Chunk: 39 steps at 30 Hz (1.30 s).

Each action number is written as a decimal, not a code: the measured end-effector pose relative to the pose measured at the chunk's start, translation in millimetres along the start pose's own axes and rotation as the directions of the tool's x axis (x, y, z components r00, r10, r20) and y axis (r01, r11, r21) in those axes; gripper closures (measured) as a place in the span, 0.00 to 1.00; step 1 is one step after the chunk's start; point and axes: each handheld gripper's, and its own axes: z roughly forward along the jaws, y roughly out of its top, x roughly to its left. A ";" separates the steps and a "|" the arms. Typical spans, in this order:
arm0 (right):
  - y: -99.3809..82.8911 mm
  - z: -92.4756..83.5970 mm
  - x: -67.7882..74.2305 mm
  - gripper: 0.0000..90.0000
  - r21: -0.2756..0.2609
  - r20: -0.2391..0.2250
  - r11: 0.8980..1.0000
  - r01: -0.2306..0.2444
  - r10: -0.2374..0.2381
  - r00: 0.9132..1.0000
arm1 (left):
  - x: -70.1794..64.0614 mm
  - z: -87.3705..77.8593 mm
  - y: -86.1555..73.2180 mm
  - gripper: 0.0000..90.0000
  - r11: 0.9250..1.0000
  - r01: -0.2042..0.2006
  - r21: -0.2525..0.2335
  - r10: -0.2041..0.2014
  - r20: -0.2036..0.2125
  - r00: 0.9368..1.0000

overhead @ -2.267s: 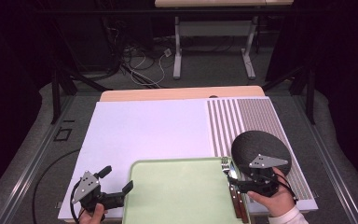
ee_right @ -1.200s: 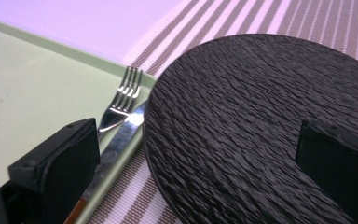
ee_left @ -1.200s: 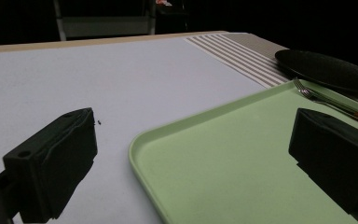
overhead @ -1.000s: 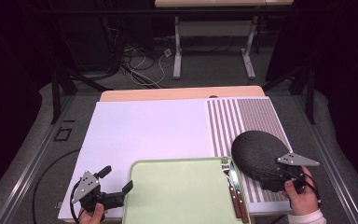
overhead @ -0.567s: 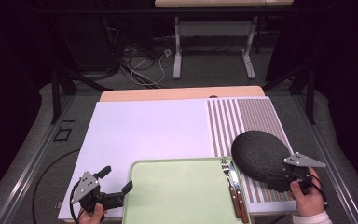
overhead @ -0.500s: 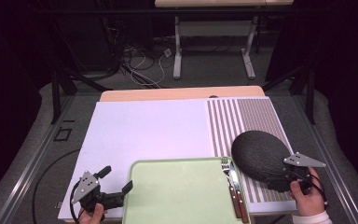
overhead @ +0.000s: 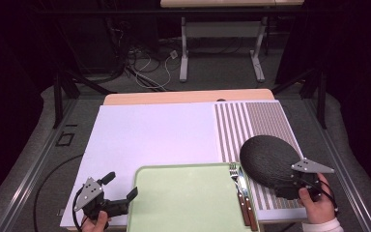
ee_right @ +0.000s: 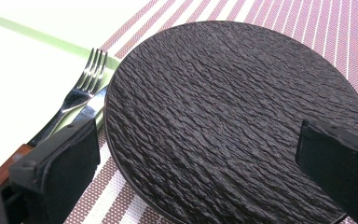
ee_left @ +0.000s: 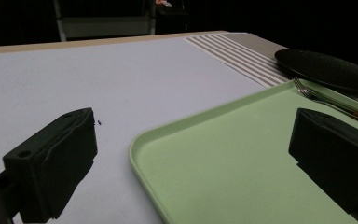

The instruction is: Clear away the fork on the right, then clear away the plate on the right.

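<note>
Since 2.3 s ago: right gripper (overhead: pixel 294 186) drawn back from over the black plate (overhead: pixel 269 160) to its near rim, by the worktop's (overhead: pixel 154 130) near right corner; left gripper (overhead: pixel 121 203) unchanged. Green tray (overhead: pixel 188 203): near edge cut off by the frame. Fork (overhead: pixel 235 176) and knife (overhead: pixel 245 186): handles partly hidden in the right gripper view. No legible writing. Both grippers' fingers stand wide apart, empty; the left's flank the tray's corner.
</note>
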 end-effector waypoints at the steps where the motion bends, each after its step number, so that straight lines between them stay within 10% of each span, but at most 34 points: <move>1: 0.1 -0.1 -0.3 0.00 0.004 -0.004 1.000 0.004 -0.004 1.000 | 0.1 0.0 0.0 0.01 1.000 0.000 0.000 0.000 0.001 1.000; 31: 12.5 6.3 9.2 0.00 0.079 -0.043 0.986 0.148 -0.145 0.988 | -0.9 0.6 -0.6 0.01 1.000 0.011 0.004 -0.011 -0.004 1.000; 39: 14.1 6.9 11.7 0.00 0.132 -0.035 0.960 0.246 -0.243 0.969 | 0.0 -0.3 -0.9 0.01 1.000 0.010 0.002 -0.010 -0.010 1.000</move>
